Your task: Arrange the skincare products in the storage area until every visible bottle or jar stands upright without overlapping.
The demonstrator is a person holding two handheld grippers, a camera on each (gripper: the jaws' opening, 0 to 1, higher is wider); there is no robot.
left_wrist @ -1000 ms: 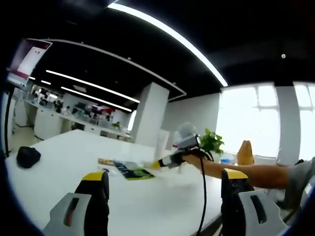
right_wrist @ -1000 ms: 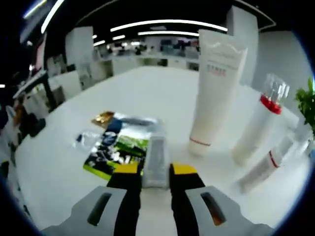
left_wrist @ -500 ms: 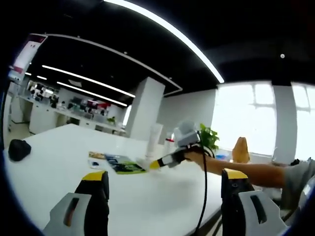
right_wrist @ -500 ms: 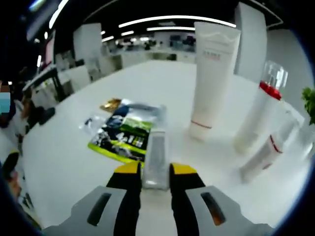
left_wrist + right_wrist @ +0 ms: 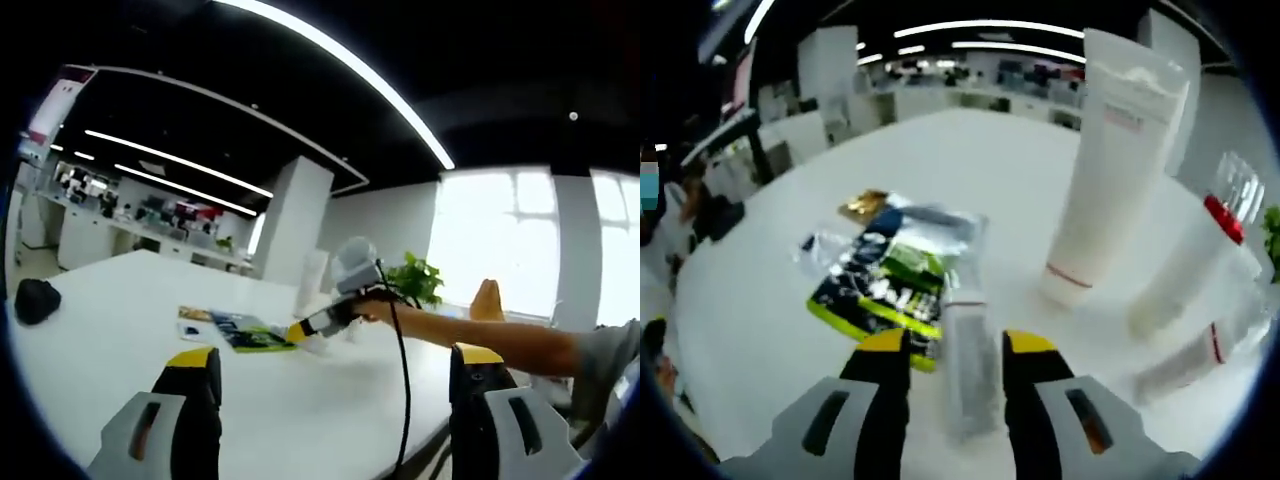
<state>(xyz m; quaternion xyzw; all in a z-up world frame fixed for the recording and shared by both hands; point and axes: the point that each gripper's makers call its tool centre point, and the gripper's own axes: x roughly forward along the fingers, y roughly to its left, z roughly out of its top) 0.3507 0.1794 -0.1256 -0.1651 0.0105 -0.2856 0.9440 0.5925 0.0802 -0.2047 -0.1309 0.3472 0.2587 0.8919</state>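
Now we judge the step in hand to be the handling of the small tube (image 5: 966,355) lying between our right tongs (image 5: 956,385): it has to be stood upright among the other products.

Left gripper view first. Our left tongs (image 5: 335,400) are spread wide apart with nothing between them, hanging above the near part of the table (image 5: 110,310). Well ahead of them, the right gripper (image 5: 325,320), held by a hand (image 5: 375,308), reaches down to the table next to the sachets (image 5: 235,332). A white tube stands just behind it, too small to read clearly.

Right gripper view next. The right tongs stand a little apart, with the small tube lying flat between them, pointing away. Whether the pads touch its sides we cannot tell; thin gaps seem to show on both sides, so it looks released or loosely held. Ahead and to the left lie the sachets, touching the tube's far end. Ahead and to the right stands the tall tube (image 5: 1110,180), upright, then the red-collared bottle (image 5: 1195,255), leaning, and a smaller bottle (image 5: 1185,362) lying flat.

Next, we think, the tongs must close on the small tube, lift and tip it upright onto bare table, clear of the sachets.
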